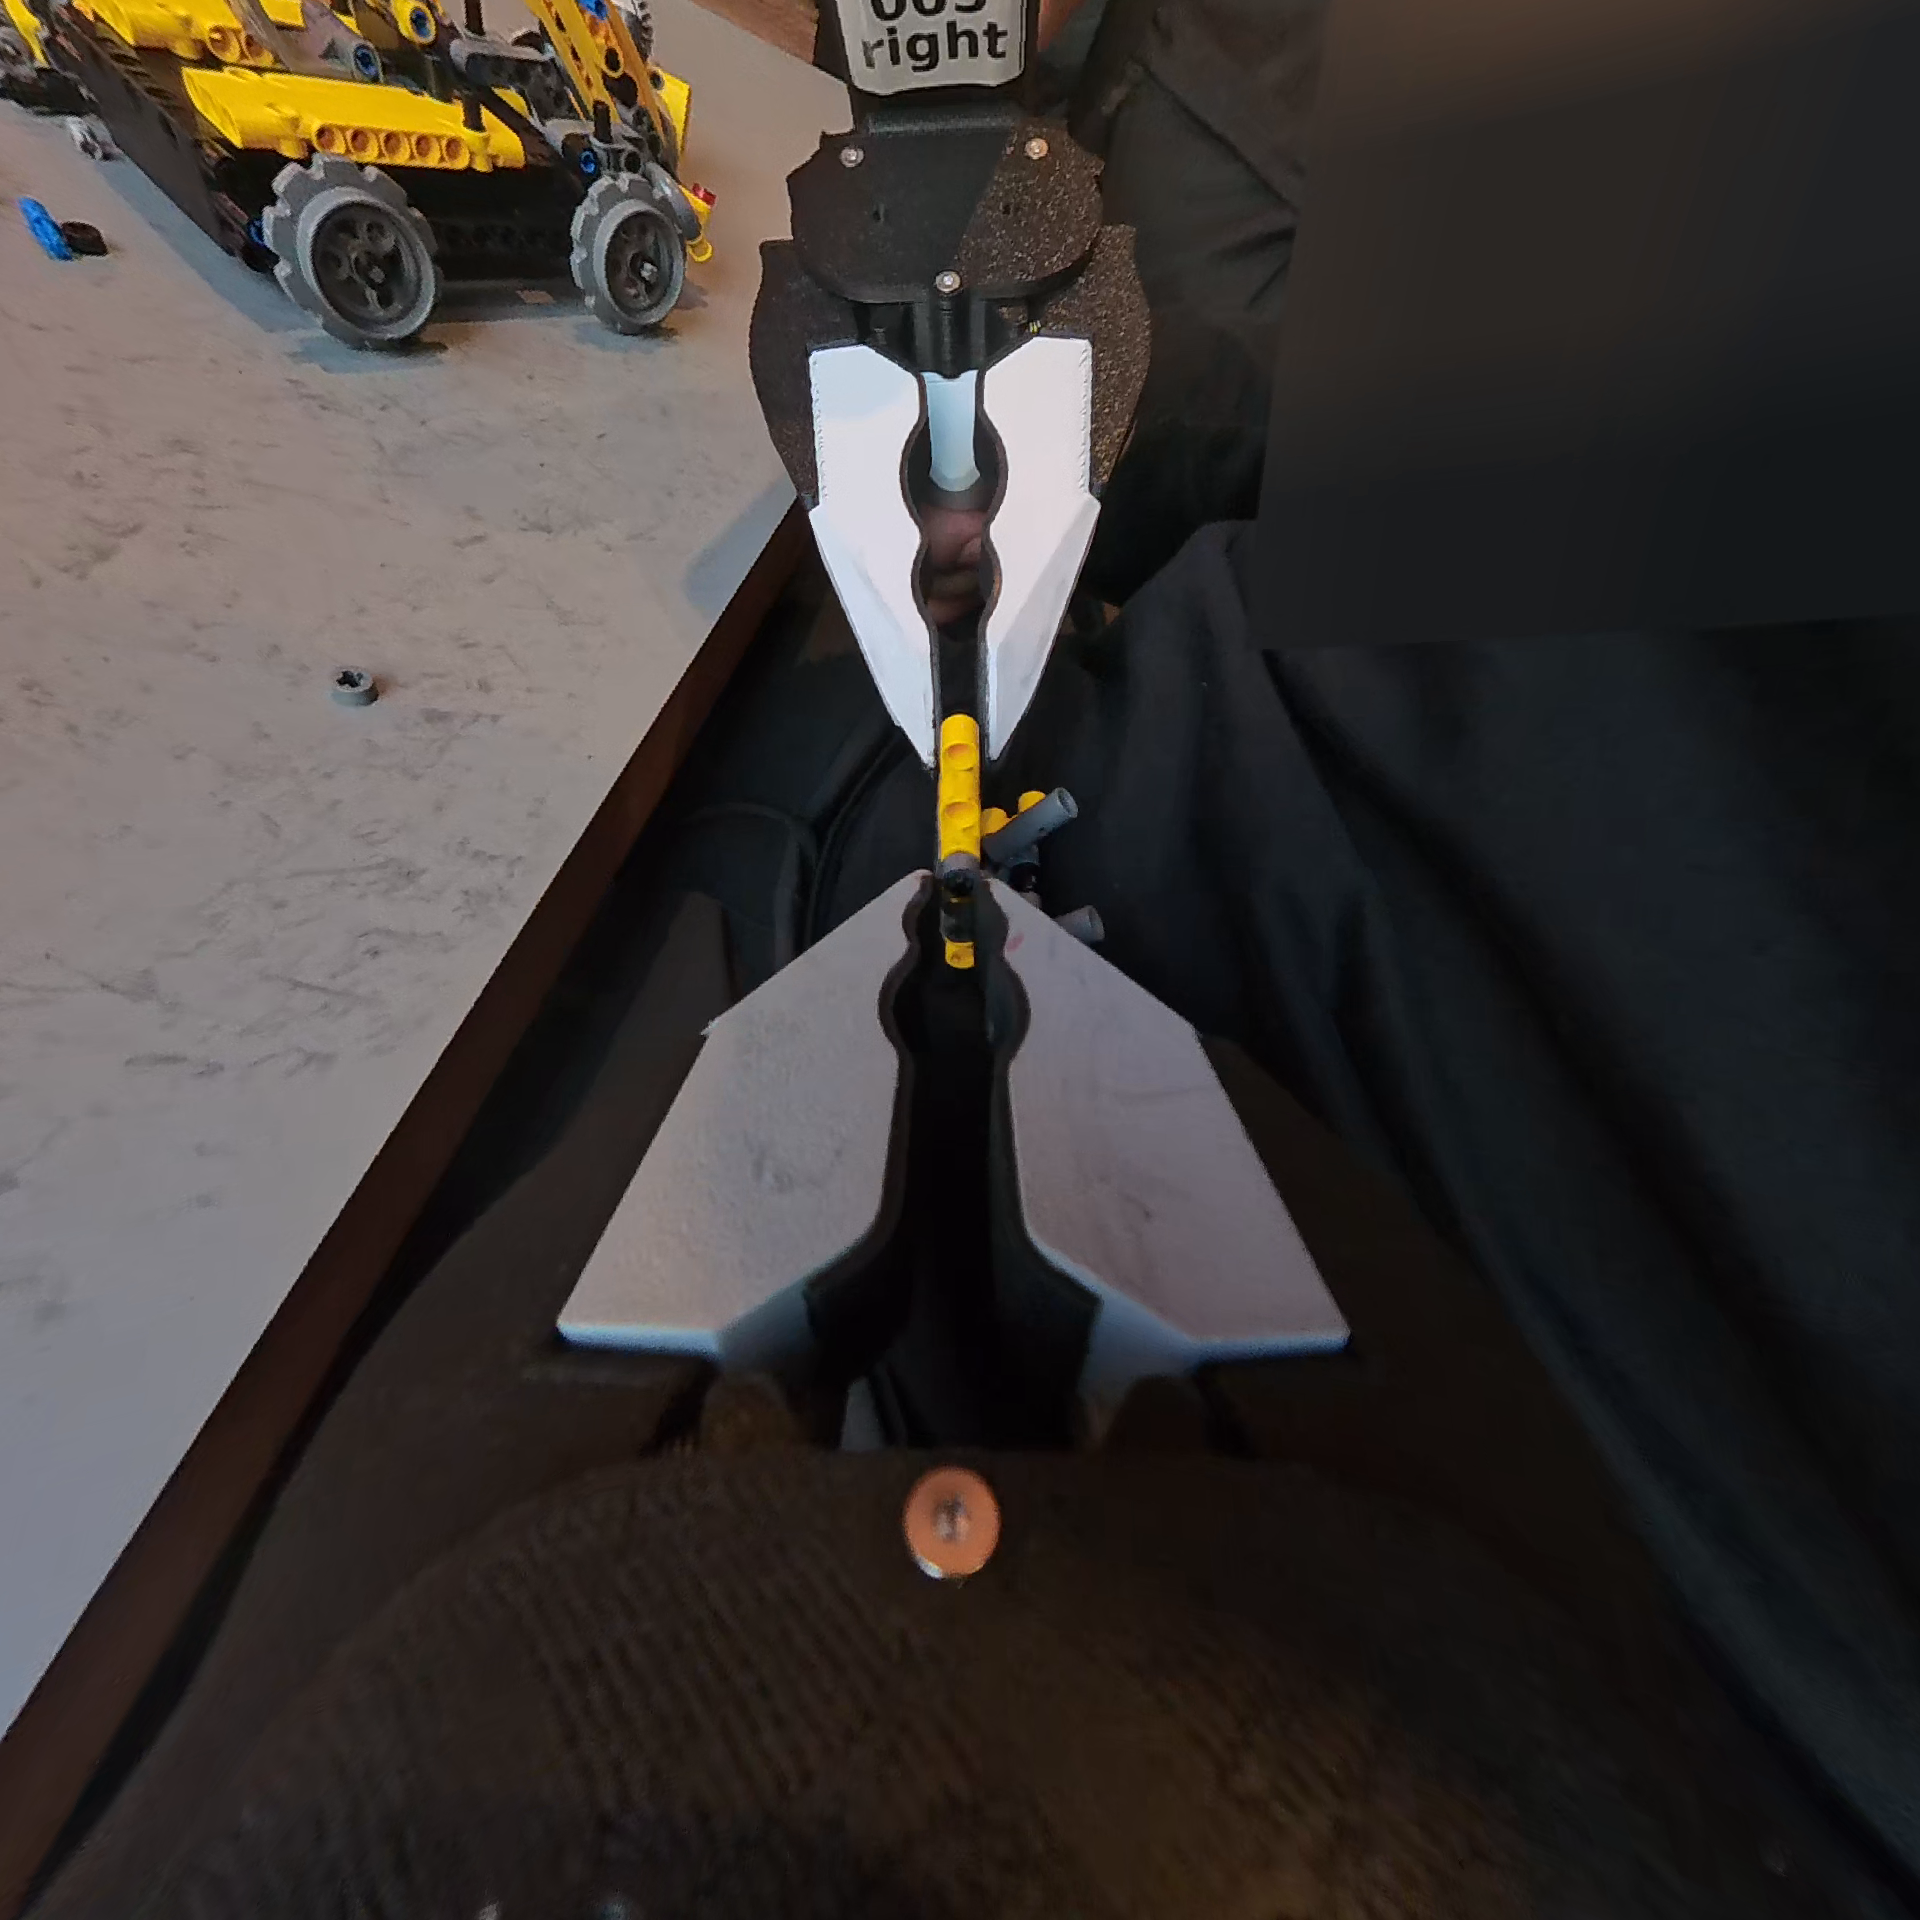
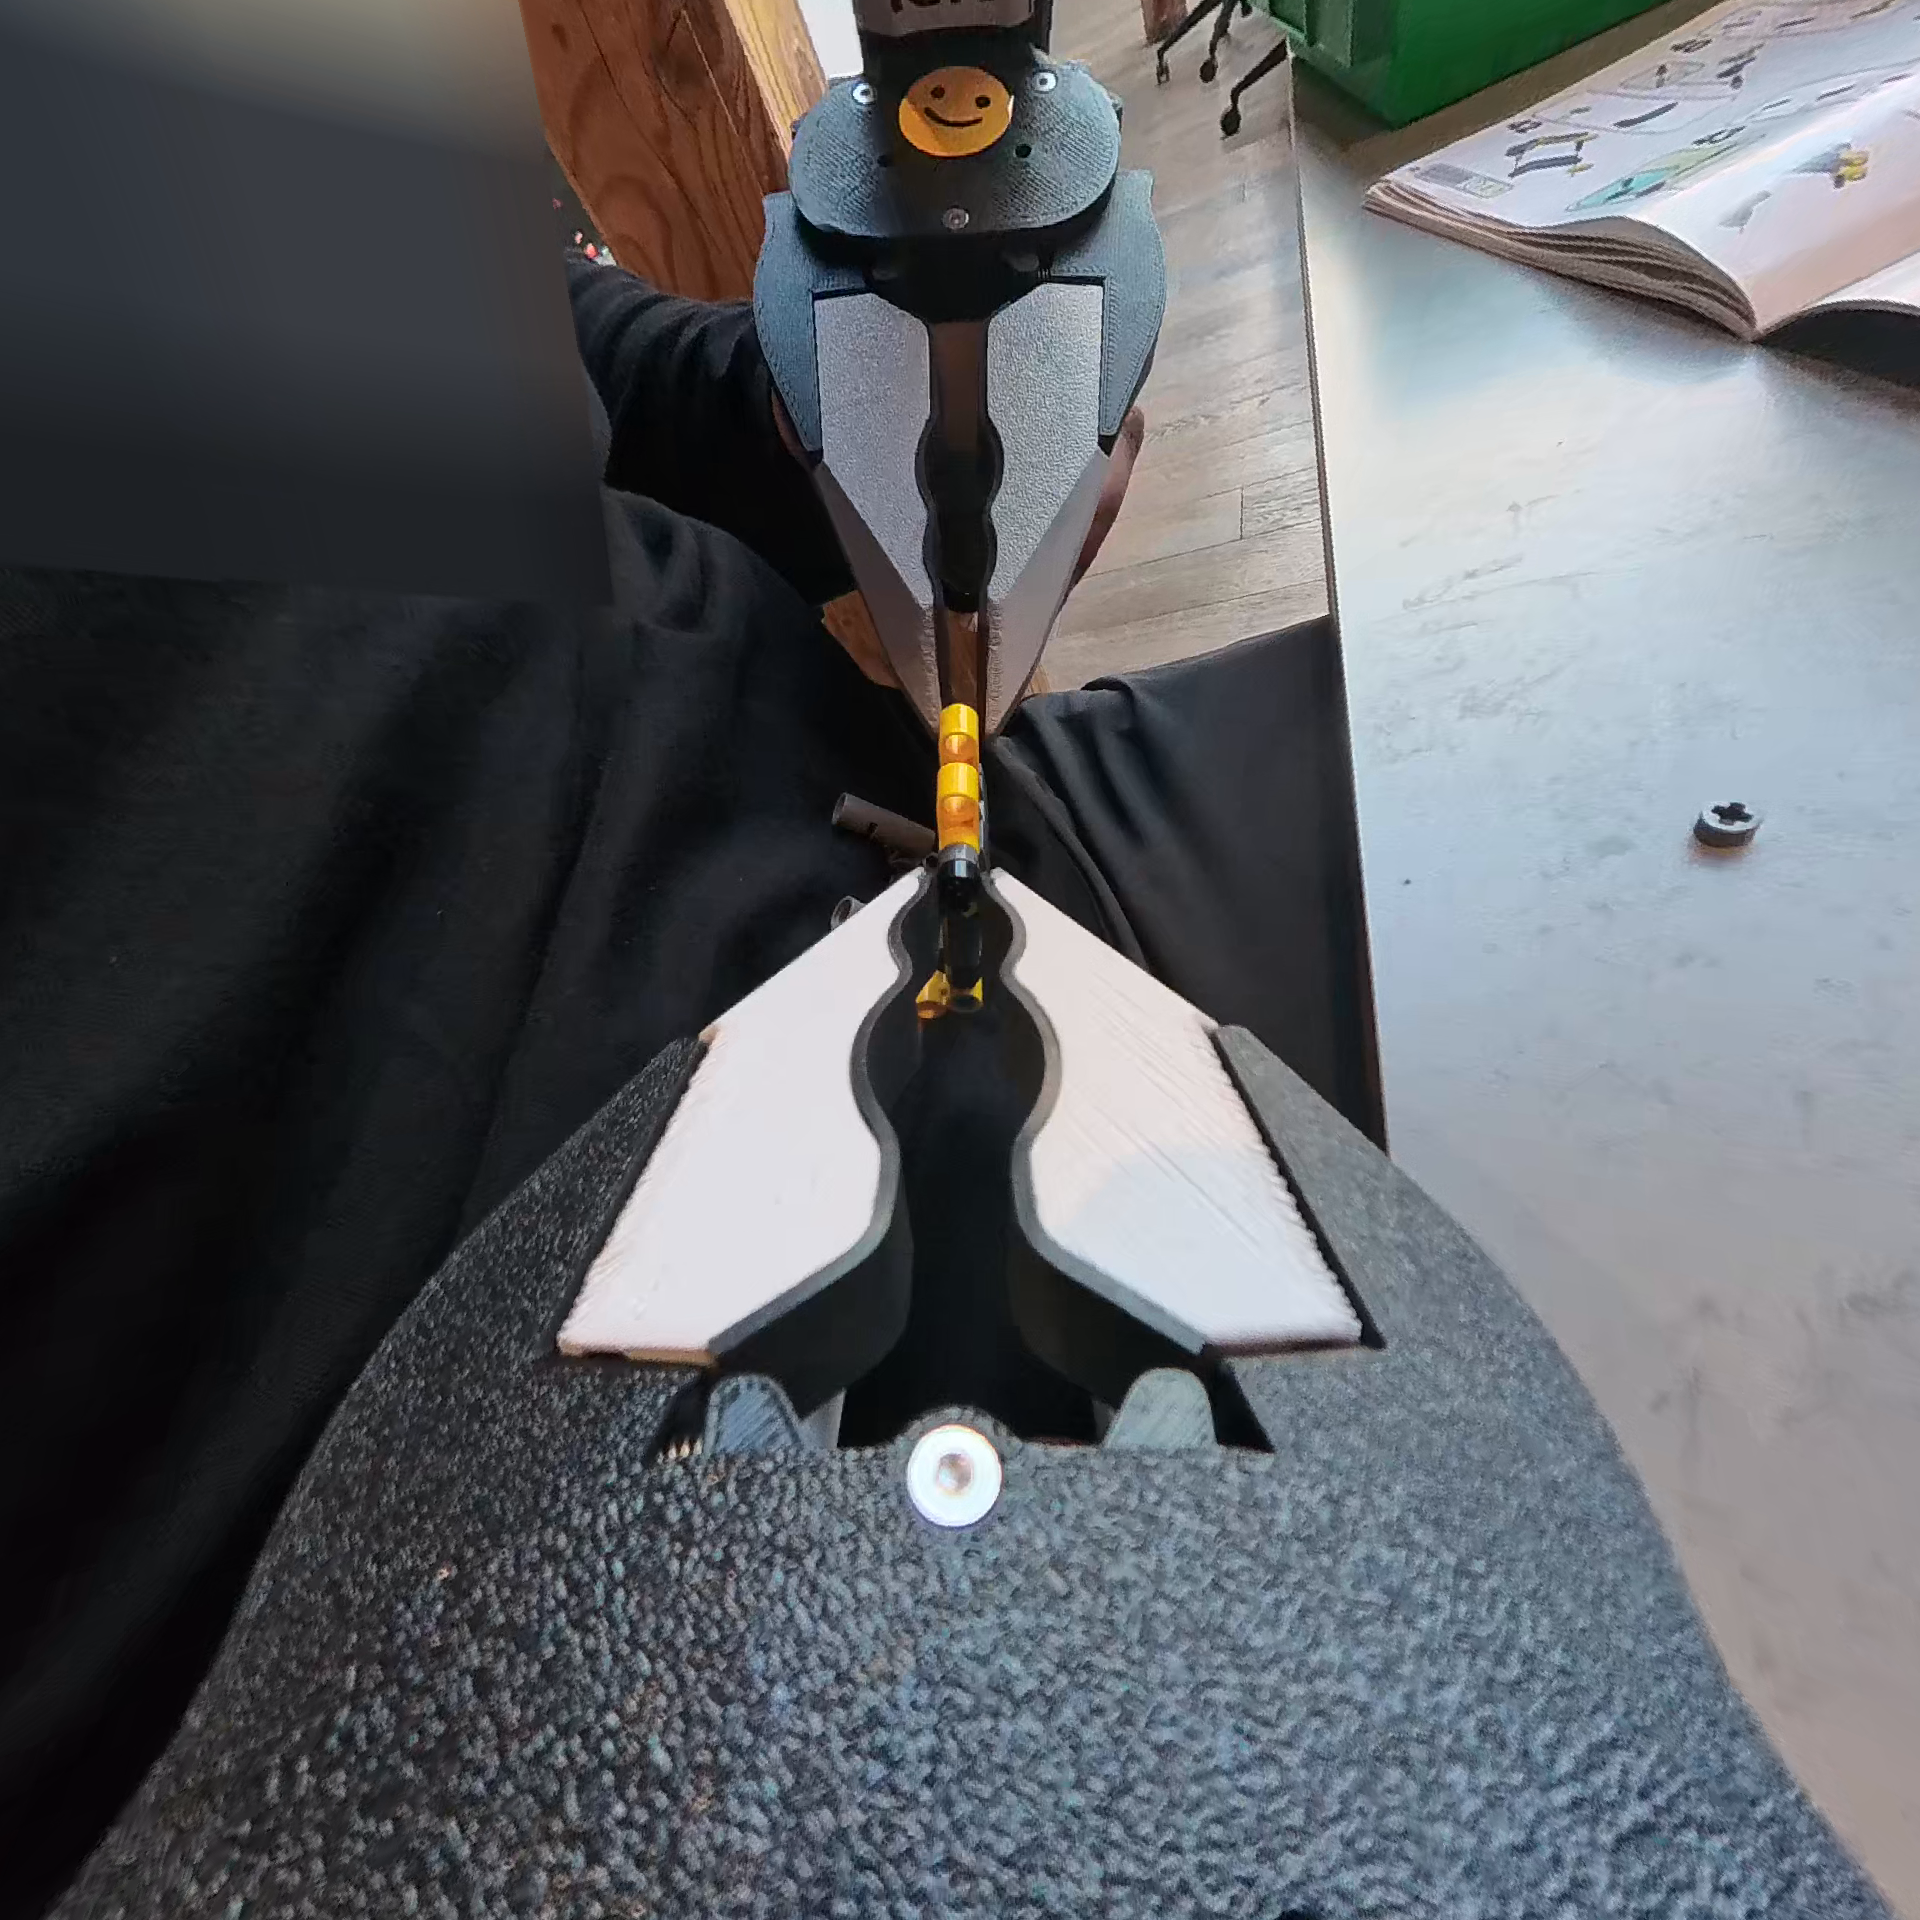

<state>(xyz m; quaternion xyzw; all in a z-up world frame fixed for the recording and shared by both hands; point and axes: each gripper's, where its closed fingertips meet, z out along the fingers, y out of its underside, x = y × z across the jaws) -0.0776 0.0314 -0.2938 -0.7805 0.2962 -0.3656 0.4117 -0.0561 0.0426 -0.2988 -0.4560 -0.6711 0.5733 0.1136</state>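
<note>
My two grippers face each other tip to tip, off the table edge and above a person's dark clothing. Between them is a small brick assembly [image 1: 958,800]: a yellow holed beam with black connectors and grey pins [image 1: 1034,821] sticking out sideways. My left gripper [image 1: 956,885] is shut on its near end, where a black and yellow part sits between the tips. The right gripper [image 1: 958,743] is shut on the far end. In the right wrist view my right gripper [image 2: 956,881] is shut on the black end of the assembly [image 2: 958,795], and the left gripper [image 2: 961,717] pinches the yellow end.
A yellow and black brick vehicle [image 1: 416,156] stands on the grey table [image 1: 260,831]. A small grey round piece [image 1: 355,688] lies near the table edge; it also shows in the right wrist view [image 2: 1727,826]. A blue piece [image 1: 42,223], an open booklet [image 2: 1683,177] and a wooden post [image 2: 665,135] are there too. Only a small space, under 4 cm, lies between the two pairs of fingers.
</note>
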